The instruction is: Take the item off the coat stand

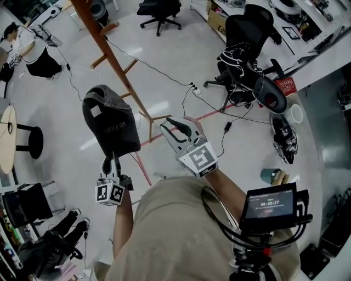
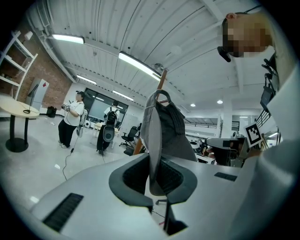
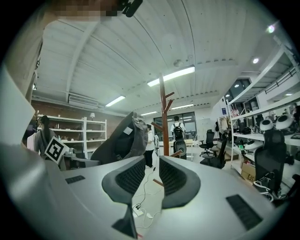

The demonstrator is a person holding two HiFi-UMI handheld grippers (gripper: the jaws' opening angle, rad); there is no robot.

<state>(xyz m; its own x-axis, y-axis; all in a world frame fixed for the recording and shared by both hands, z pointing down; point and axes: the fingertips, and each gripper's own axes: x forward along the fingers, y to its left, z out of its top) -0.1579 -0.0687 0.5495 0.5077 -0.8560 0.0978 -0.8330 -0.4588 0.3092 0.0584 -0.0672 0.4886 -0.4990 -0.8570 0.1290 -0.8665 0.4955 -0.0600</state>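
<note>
A dark grey cap point(image 1: 109, 123) hangs free of the wooden coat stand point(image 1: 118, 71), held up in front of me. My left gripper point(image 1: 112, 163) is shut on the cap's lower edge. In the left gripper view the cap point(image 2: 164, 126) stands edge-on between the pads of that gripper point(image 2: 157, 176), with the stand's pole point(image 2: 161, 79) behind it. My right gripper point(image 1: 174, 129) is open and holds nothing, to the right of the cap and near the stand's foot. From the right gripper point(image 3: 151, 176) I see the cap point(image 3: 124, 140) at left and the stand point(image 3: 163, 117) straight ahead.
Cables and a power strip point(image 1: 194, 88) run across the floor by the stand's base. A black office chair point(image 1: 249, 33) draped with things stands at right, another chair point(image 1: 159, 11) at the back. A round table point(image 1: 6, 137) and a stool point(image 1: 33, 140) sit at left. A person point(image 1: 33, 52) stands far left.
</note>
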